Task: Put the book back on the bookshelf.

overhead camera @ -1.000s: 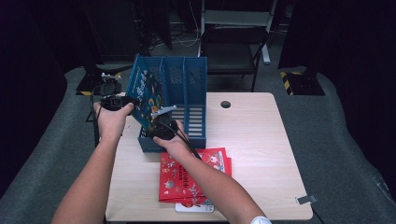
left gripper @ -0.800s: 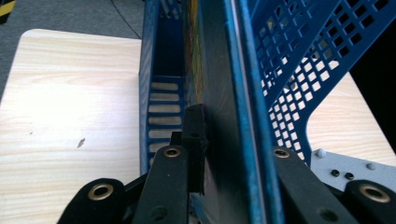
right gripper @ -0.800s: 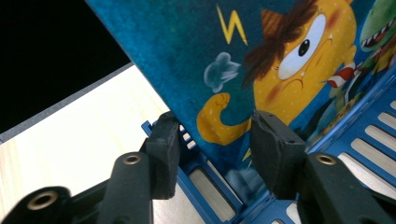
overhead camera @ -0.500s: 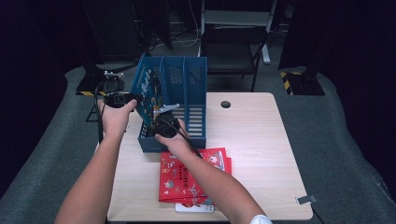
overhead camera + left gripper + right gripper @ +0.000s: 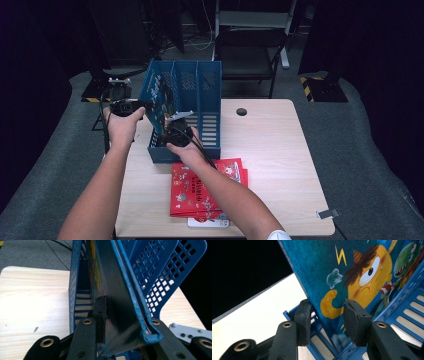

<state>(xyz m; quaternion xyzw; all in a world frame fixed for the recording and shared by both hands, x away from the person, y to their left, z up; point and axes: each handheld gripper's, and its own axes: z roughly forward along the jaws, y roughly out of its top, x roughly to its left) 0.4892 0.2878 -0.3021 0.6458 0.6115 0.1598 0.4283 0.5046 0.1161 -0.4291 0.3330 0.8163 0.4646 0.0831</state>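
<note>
two grippers work one picture book (image 5: pixel 352 277) into the left slot of the blue file rack (image 5: pixel 210 100) at the table's (image 5: pixel 280 165) far left edge. your left gripper (image 5: pixel 122 327) clamps the rack's side wall, its jaws just easing apart; your right gripper (image 5: pixel 324 322) straddles the book's lower edge, pads not clearly pressing. keep the rack steady and seat the book squarely. the slot's floor is hidden.

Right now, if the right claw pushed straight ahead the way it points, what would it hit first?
Probably the blue picture book standing in the blue plastic file rack; its lower edge already sits between the right claw jaws.
</note>
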